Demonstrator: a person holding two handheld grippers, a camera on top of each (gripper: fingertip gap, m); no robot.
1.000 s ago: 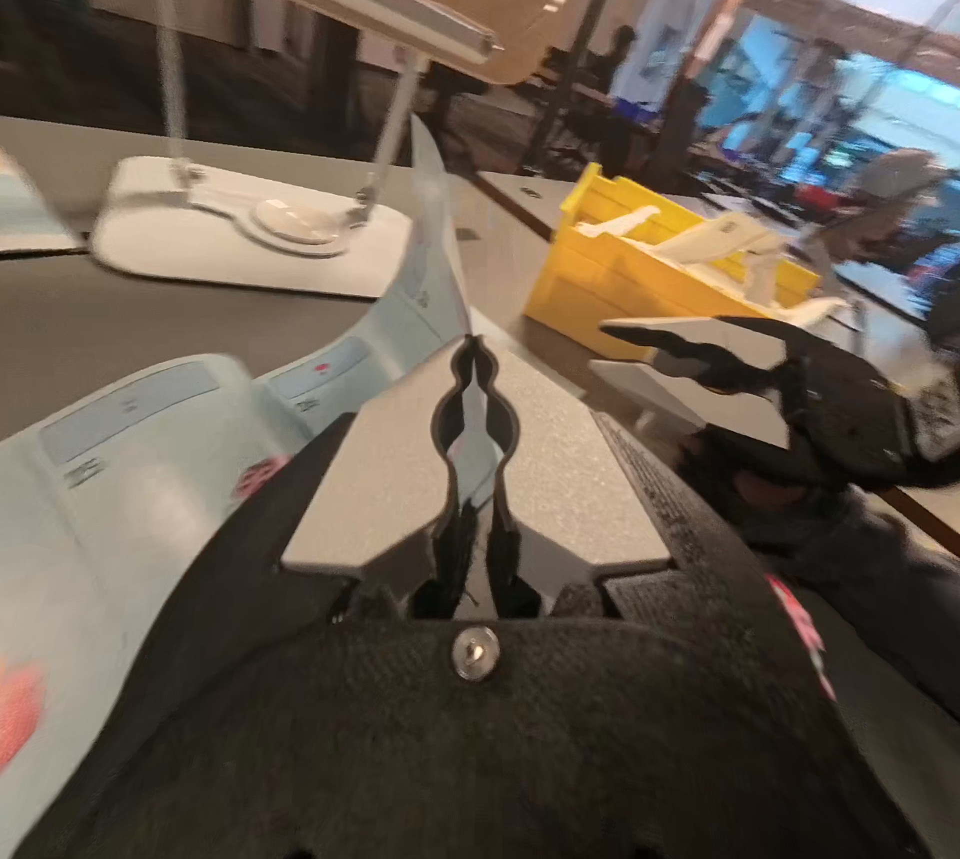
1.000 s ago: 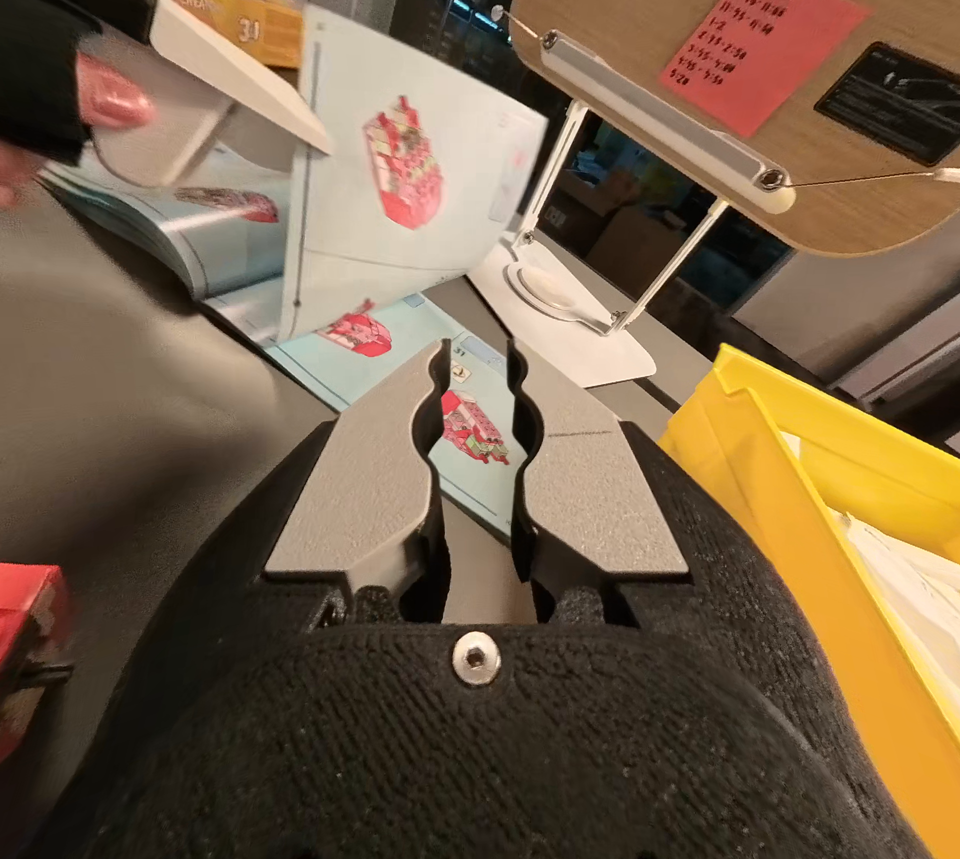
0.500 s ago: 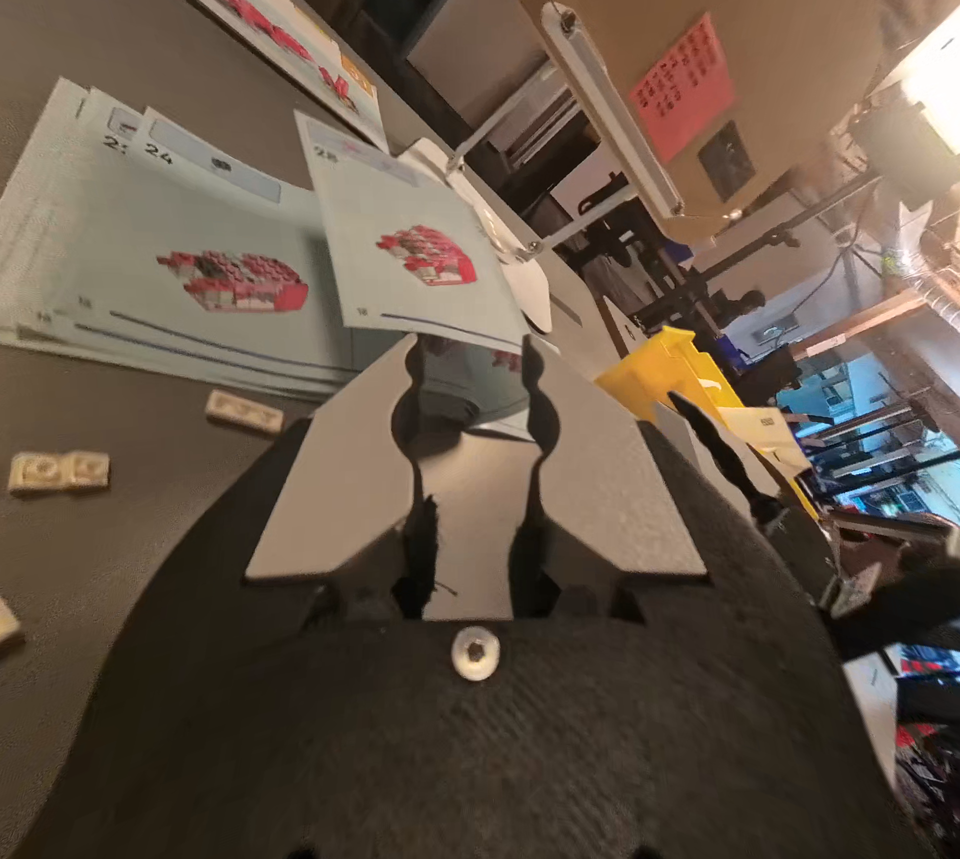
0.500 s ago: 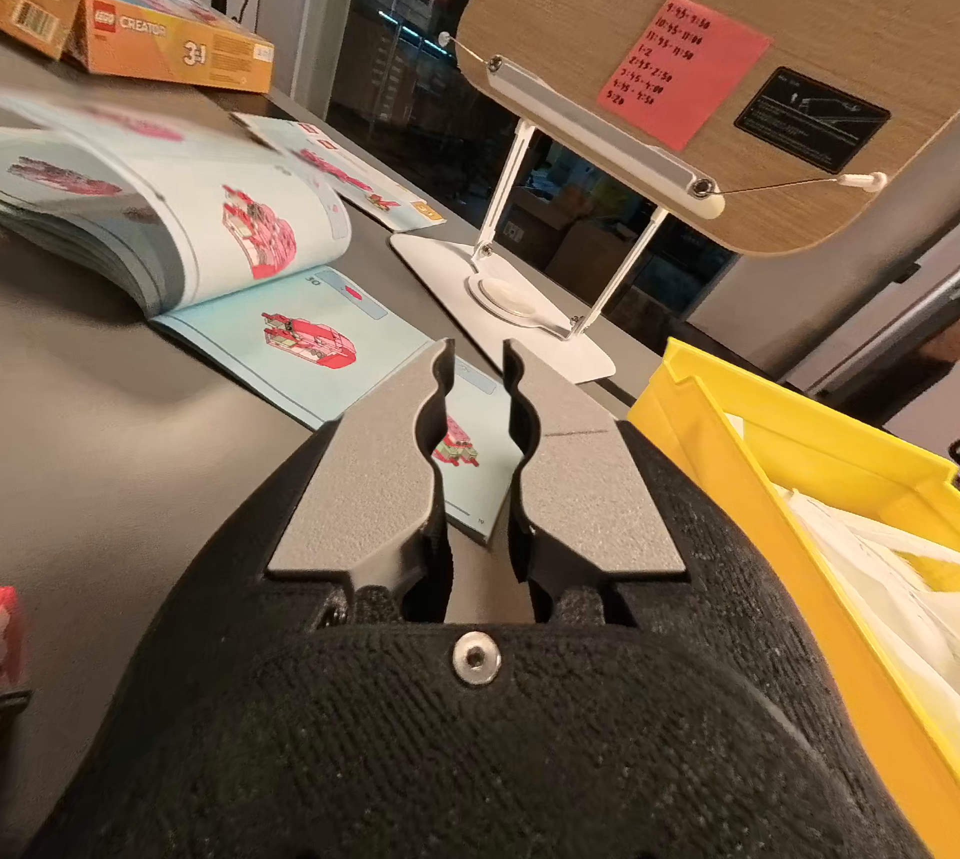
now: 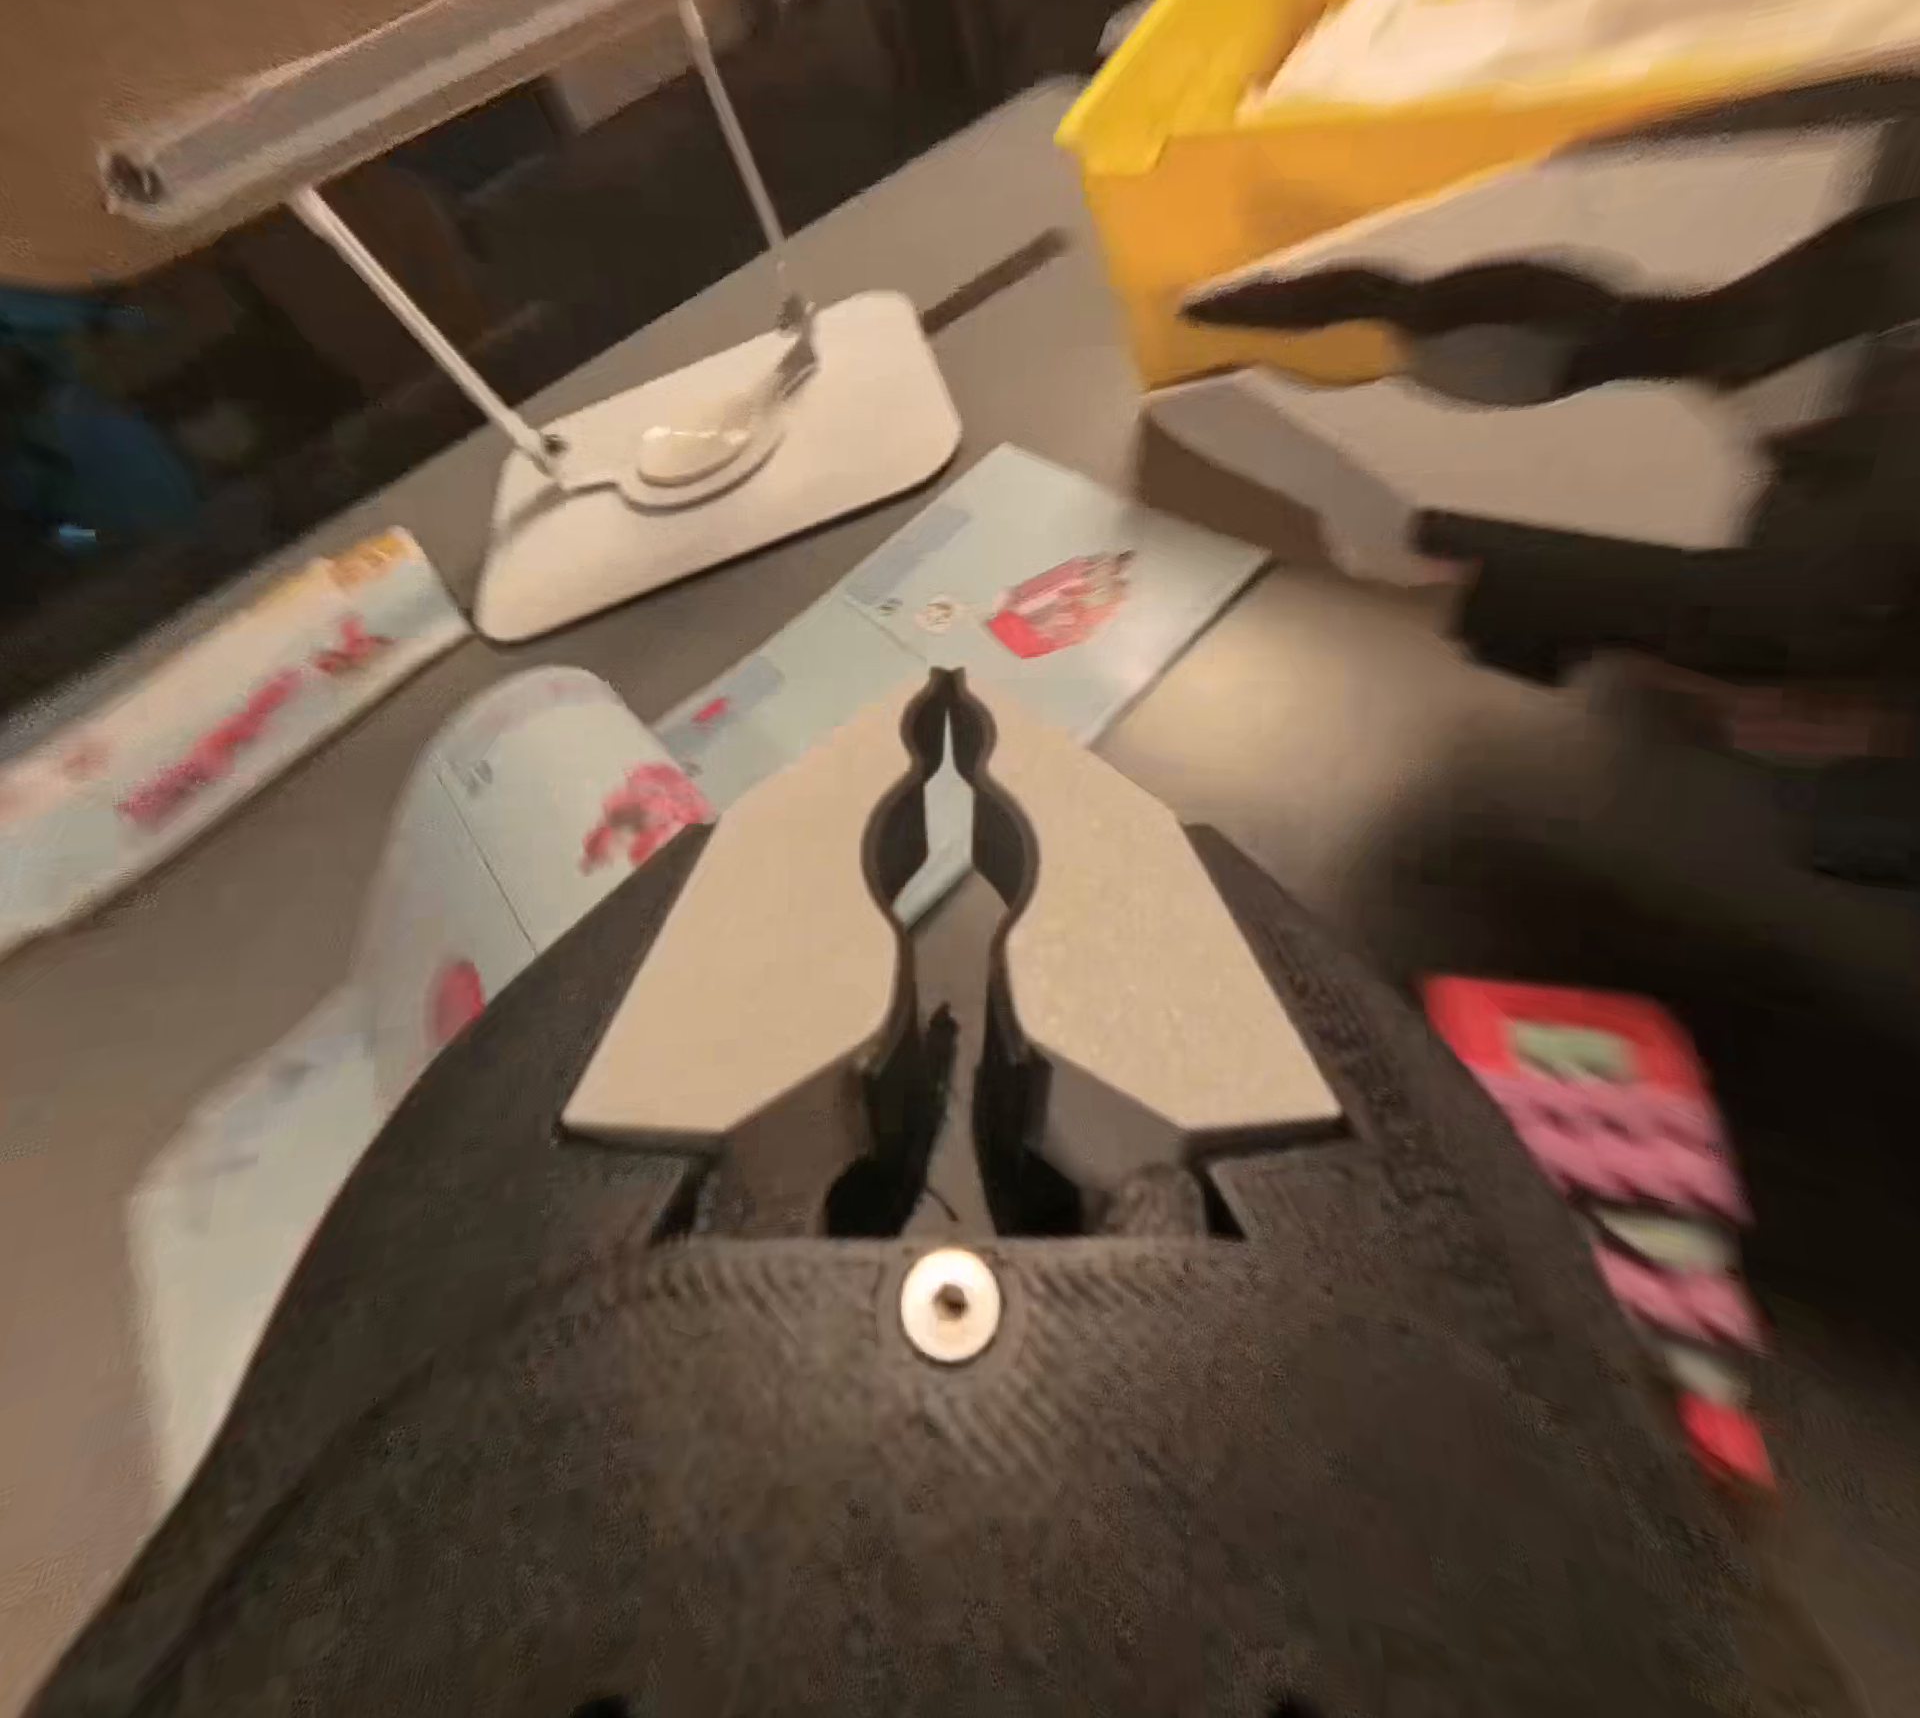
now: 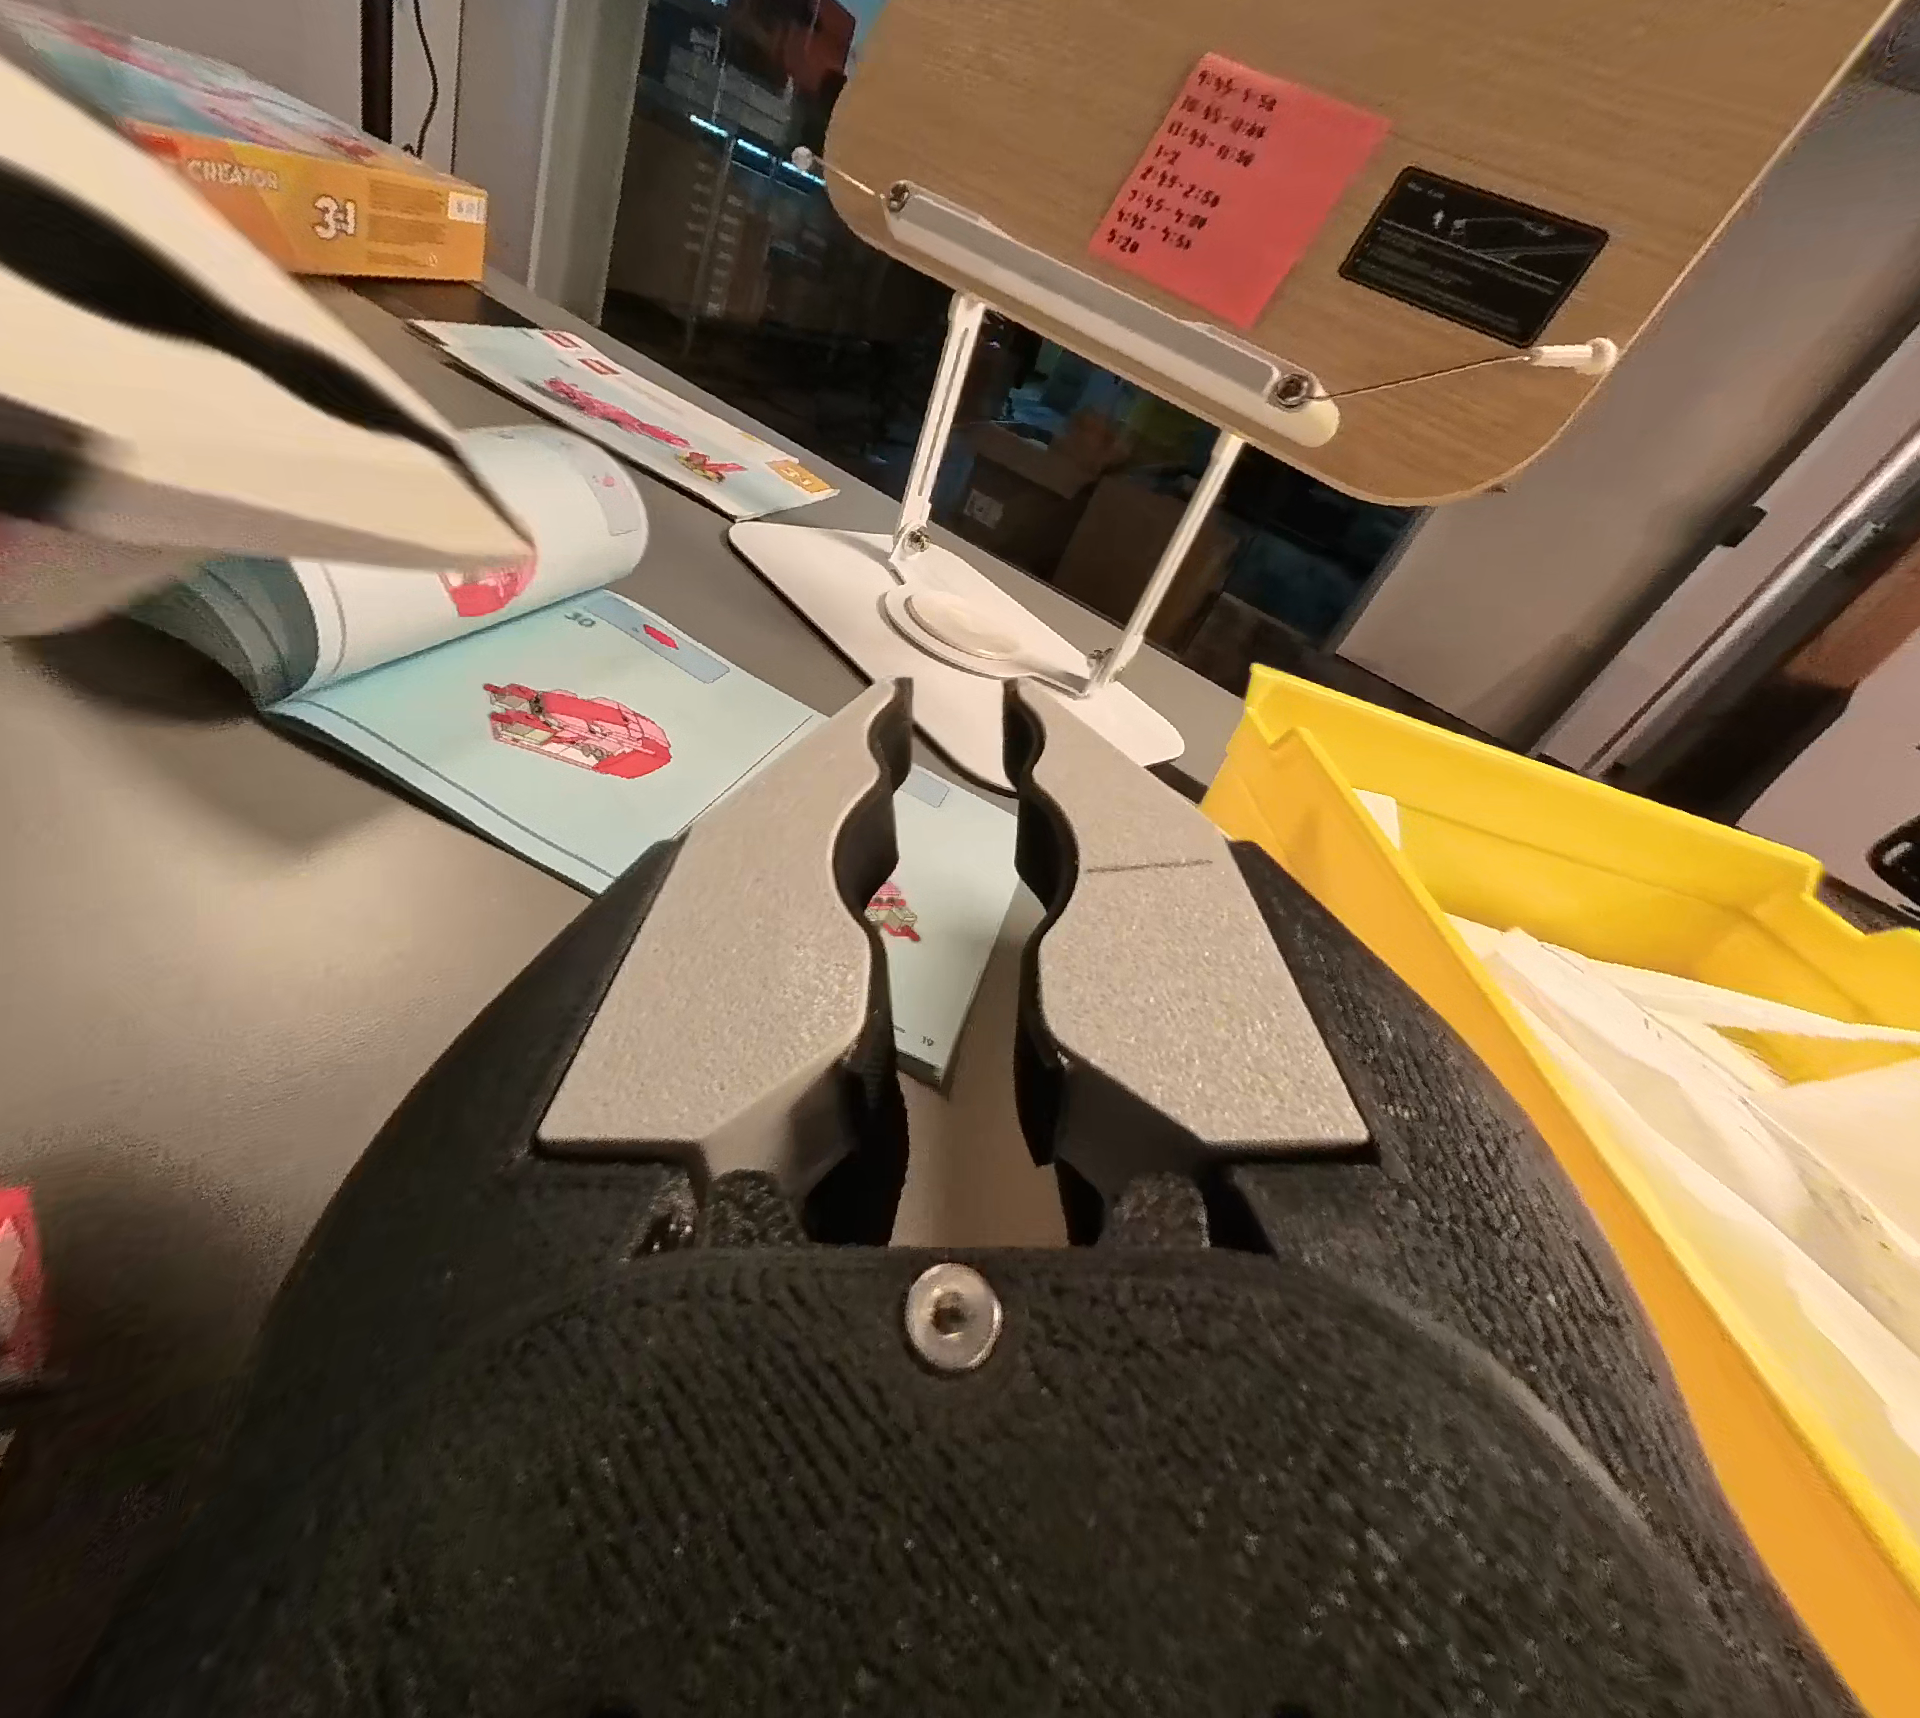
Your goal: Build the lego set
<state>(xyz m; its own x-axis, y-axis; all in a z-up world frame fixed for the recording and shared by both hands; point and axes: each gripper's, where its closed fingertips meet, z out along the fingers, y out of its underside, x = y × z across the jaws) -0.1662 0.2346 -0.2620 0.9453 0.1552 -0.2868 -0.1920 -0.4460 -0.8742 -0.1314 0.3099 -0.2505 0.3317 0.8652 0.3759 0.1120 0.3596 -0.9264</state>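
Left gripper (image 5: 948, 681) shut, fingertips meeting at the tip with nothing between them, grasp bare; view motion-blurred. It hovers over the table (image 5: 1299, 733), angled down. In the right wrist view the left gripper (image 6: 509, 525) comes in from upper left, tip pointing right and downward, above the table. Right gripper (image 6: 956, 697) jaws slightly apart, a narrow gap, nothing held, low over the table. In the left wrist view the right gripper (image 5: 1195, 312) lies sideways, tip pointing left.

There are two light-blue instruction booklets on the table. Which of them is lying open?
The nearer booklet, in front of the right gripper, lies open with curled pages; the other booklet, beyond it near the orange box, is closed flat.
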